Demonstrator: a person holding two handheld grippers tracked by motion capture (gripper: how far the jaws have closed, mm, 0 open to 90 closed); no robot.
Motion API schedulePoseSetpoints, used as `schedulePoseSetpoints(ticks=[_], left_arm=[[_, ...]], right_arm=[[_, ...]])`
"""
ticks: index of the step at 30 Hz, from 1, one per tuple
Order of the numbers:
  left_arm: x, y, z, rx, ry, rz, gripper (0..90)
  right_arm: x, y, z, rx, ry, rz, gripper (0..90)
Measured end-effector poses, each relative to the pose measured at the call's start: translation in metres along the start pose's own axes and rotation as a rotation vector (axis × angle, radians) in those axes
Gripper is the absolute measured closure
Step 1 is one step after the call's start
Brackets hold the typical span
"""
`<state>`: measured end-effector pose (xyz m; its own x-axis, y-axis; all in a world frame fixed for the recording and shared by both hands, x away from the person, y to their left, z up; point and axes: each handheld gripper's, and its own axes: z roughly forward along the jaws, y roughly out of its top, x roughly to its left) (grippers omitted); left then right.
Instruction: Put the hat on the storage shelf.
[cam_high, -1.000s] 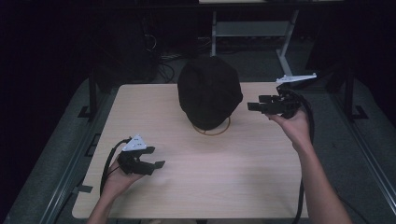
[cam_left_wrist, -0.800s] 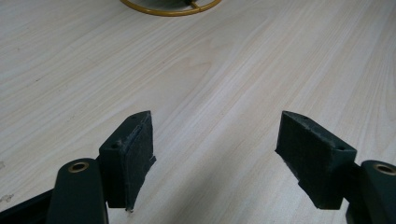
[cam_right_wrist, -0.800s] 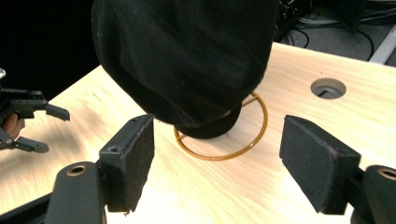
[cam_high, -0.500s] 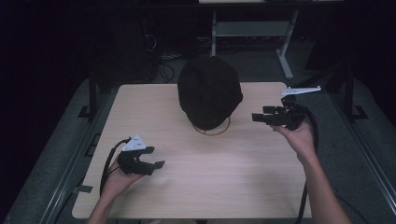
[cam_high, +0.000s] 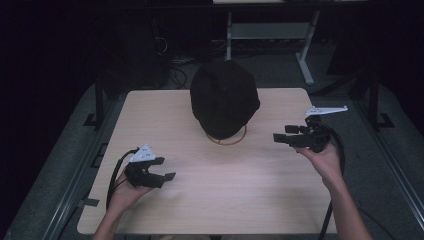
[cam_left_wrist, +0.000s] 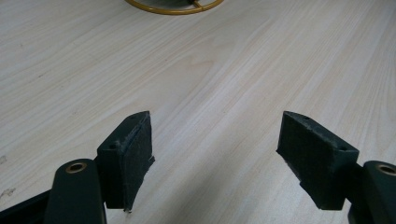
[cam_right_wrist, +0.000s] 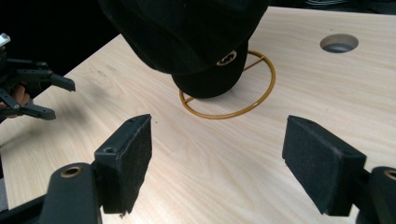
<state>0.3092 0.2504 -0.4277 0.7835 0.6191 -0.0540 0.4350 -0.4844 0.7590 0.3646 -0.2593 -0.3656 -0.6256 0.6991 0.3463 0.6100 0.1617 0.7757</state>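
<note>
Light wooden table (cam_high: 210, 200), the largest element, carried one object at its far middle: a black cap (cam_high: 224, 97) seated on a gold wire stand whose ring base (cam_high: 235, 138) rested flat on the wood. I judged the stand was there to keep the cap in shape and lift it clear, so that jaws could get under its edge. The stand carried the cap and nothing else that I could see; the small metal emblem (cam_right_wrist: 227, 58) sat at the cap's lower edge in the right gripper view. A round hole (cam_right_wrist: 339, 43) pierced the tabletop beyond the stand. My right gripper (cam_high: 280, 136) hung above the table just right of the cap, jaws wide apart and empty, aimed at it, which I took as a line-up for a grasp. My left gripper (cam_high: 167, 172) waited low near the front left, well apart from the cap, jaws likewise spread wide on nothing, pointing toward the ring base.
</note>
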Motion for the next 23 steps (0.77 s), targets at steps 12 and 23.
schedulePoseSetpoints(ticks=[12,23], left_arm=[[0.0,-0.001,0.0,0.006,-0.001,0.002,25.7],[0.0,-0.001,0.001,0.009,-0.004,0.003,25.7]], right_arm=[[0.008,-0.038,-0.009,0.014,-0.005,0.002,23.6],[0.026,-0.093,-0.007,0.002,0.036,0.033,22.8]])
